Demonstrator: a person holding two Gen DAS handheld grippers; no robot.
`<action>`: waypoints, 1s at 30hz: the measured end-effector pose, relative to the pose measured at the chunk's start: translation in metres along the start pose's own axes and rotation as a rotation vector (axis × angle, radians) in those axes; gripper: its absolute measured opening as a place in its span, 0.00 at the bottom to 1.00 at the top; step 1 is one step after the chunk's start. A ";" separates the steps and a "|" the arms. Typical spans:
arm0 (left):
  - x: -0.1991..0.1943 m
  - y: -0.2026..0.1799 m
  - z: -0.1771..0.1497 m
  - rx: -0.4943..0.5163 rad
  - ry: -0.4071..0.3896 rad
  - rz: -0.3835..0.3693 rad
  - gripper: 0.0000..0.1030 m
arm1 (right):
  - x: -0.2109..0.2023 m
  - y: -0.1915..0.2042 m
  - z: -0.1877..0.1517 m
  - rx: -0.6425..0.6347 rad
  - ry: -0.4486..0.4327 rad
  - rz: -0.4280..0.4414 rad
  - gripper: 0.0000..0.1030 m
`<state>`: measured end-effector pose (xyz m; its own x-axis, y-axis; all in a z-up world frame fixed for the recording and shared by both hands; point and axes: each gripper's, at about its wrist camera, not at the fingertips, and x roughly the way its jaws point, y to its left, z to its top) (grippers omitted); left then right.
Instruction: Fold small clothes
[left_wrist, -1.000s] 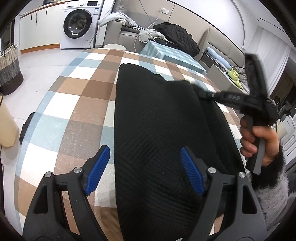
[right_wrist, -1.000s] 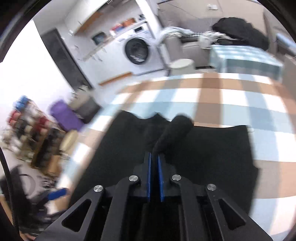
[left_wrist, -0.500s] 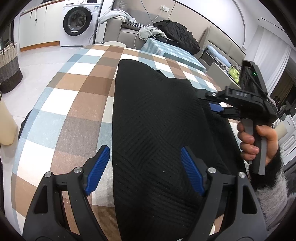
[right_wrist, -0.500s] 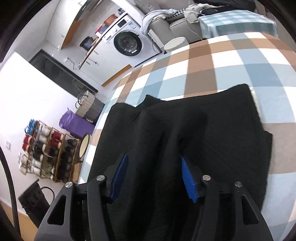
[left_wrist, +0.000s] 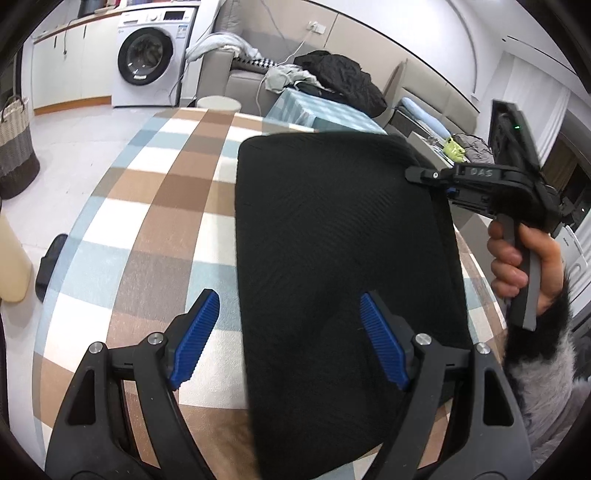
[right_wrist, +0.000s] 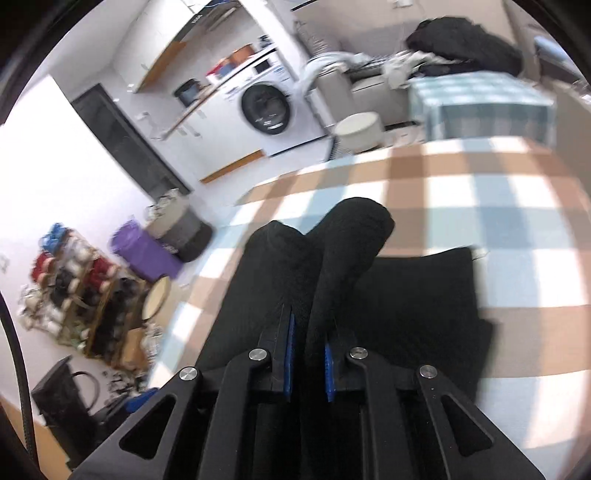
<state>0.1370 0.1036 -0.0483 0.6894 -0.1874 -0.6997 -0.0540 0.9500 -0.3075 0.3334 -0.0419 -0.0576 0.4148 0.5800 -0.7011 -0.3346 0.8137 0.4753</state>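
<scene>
A black knitted garment (left_wrist: 332, 240) lies lengthwise on the table's checked cloth (left_wrist: 155, 206). My left gripper (left_wrist: 287, 299) hovers open over its near part, the left pad above bare cloth and the right pad above the knit. At the garment's far right corner is my right gripper (left_wrist: 424, 175), held by a hand with a furry cuff. In the right wrist view the right gripper (right_wrist: 307, 325) is closing its jaws on a pinched fold (right_wrist: 354, 229) of the garment (right_wrist: 406, 295), which stands up off the table.
A washing machine (left_wrist: 147, 62), a round stool (left_wrist: 218, 103) and a sofa piled with clothes (left_wrist: 332, 74) stand beyond the table. A woven basket (left_wrist: 14, 147) sits on the floor at left. A shoe rack (right_wrist: 74, 295) shows in the right wrist view.
The right gripper stood open over the garment half a second ago; now it is shut on a fold at the right edge and has lifted it. The left gripper has stayed put.
</scene>
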 end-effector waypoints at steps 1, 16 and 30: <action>0.001 -0.001 0.000 0.004 0.001 0.003 0.74 | -0.001 -0.008 0.001 0.011 0.007 -0.045 0.12; 0.020 -0.001 -0.007 -0.012 0.056 0.010 0.74 | 0.025 -0.075 -0.019 0.164 0.044 -0.055 0.13; 0.020 -0.008 -0.003 0.018 0.053 -0.003 0.74 | 0.003 -0.079 -0.015 0.231 0.021 -0.129 0.13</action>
<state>0.1488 0.0915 -0.0621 0.6506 -0.2024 -0.7320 -0.0390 0.9537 -0.2984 0.3486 -0.1052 -0.1050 0.4231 0.4718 -0.7736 -0.0770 0.8694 0.4881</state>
